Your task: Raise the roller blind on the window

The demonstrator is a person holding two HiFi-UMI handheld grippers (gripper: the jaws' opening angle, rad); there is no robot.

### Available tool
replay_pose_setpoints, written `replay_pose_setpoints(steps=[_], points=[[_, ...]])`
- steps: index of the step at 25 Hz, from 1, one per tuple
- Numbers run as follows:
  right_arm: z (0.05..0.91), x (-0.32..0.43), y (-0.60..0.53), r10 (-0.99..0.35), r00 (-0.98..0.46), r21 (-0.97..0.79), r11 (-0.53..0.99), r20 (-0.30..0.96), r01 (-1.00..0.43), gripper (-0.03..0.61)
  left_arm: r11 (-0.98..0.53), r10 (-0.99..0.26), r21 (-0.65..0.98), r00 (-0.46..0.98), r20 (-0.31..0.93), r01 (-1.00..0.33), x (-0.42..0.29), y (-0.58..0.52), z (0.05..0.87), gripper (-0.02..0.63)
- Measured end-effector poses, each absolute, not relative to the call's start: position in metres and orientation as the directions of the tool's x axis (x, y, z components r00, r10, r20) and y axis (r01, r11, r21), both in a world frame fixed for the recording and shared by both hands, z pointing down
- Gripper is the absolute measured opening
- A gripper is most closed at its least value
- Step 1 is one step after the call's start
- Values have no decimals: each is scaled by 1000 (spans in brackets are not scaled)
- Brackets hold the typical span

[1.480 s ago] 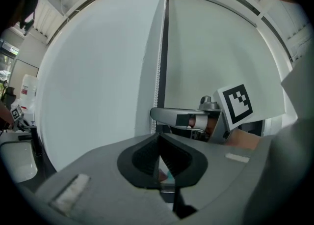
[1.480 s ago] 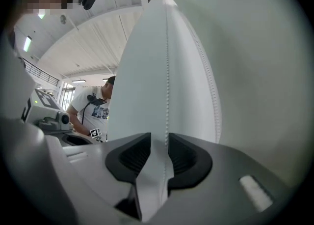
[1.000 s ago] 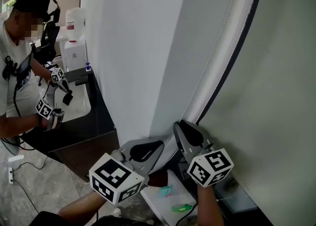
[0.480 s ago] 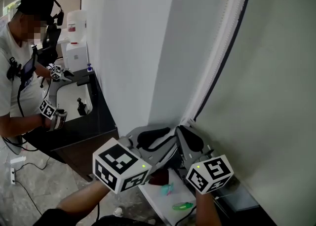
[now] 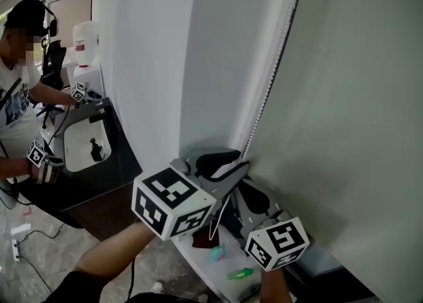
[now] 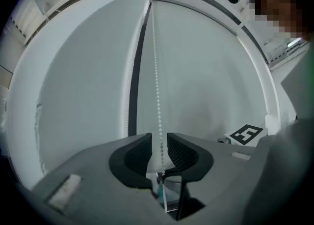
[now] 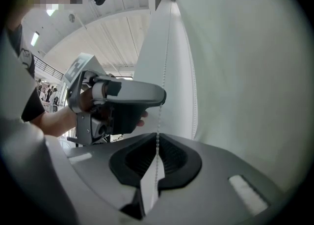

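Note:
The pale roller blind (image 5: 357, 129) hangs at the right, with its white bead chain (image 5: 268, 77) running down its left edge. My left gripper (image 5: 228, 165) is the upper one. Its jaws are opening, and the chain (image 6: 156, 71) passes loose through the gap of the left gripper (image 6: 158, 139) without the pads pressing it. Just below it, my right gripper (image 5: 254, 197) is shut on the chain. In the right gripper view the right gripper (image 7: 158, 144) pinches the bead chain (image 7: 164, 71), and the left gripper (image 7: 122, 96) hovers above.
A white wall panel (image 5: 152, 63) stands left of the blind. Another person (image 5: 20, 96) with two grippers works at a dark counter (image 5: 86, 179) at the far left. A white shelf (image 5: 211, 270) with small teal and green items lies below my hands.
The left gripper has let go of the chain and risen along it. The right gripper has closed on the chain and now sits lower than the left.

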State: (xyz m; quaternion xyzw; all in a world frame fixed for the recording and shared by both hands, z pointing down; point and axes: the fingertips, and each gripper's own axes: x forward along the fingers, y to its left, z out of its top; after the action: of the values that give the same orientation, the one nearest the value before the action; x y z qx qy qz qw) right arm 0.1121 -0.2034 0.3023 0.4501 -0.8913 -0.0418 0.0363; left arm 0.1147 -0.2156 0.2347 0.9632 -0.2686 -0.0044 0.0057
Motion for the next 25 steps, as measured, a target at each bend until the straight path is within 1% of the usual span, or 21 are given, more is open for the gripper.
replay_pose_setpoints(steps=[3, 4, 5, 7, 9, 10, 12, 14, 17, 20, 23, 25], points=[[302, 112, -199, -812, -583, 122, 583, 32, -804, 19, -861, -508, -18, 861, -28, -509, 120, -212, 228, 98], [303, 113, -198, -814, -580, 125, 579, 31, -806, 19, -863, -504, -21, 863, -29, -505, 122, -211, 228, 61], [303, 113, -196, -816, -577, 128, 576, 29, -807, 20, -869, -494, -20, 869, -28, -495, 123, -209, 229, 6], [303, 115, -191, -815, -579, 124, 577, 22, -807, 21, -885, -466, -7, 884, -25, -466, 124, -206, 229, 5], [298, 119, -184, -802, -598, 60, 597, 0, -800, 23, -893, -449, 9, 893, -23, -449, 121, -204, 229, 6], [291, 122, -180, -791, -611, -4, 612, -29, -791, 25, -897, -442, 20, 897, -21, -441, 119, -203, 230, 6], [266, 133, -175, -766, -631, -140, 643, -121, -753, 72, -903, -428, 38, 904, -13, -427, 116, -201, 231, 8], [236, 141, -175, -750, -632, -190, 661, -196, -726, 84, -904, -426, 32, 905, 6, -426, 114, -200, 235, 9], [195, 134, -178, -732, -641, -111, 674, -230, -730, 85, -906, -421, 24, 905, 66, -423, 115, -195, 255, 9], [166, 114, -183, -699, -676, -45, 703, -233, -710, 100, -906, -407, 56, 901, 151, -419, 115, -191, 298, 9], [155, 96, -194, -686, -695, -4, 712, -217, -702, 101, -898, -399, 107, 894, 205, -426, 106, -190, 342, 9], [152, 87, -197, -681, -703, 14, 716, -205, -698, 101, -893, -401, 123, 890, 215, -432, 101, -188, 357, 9]])
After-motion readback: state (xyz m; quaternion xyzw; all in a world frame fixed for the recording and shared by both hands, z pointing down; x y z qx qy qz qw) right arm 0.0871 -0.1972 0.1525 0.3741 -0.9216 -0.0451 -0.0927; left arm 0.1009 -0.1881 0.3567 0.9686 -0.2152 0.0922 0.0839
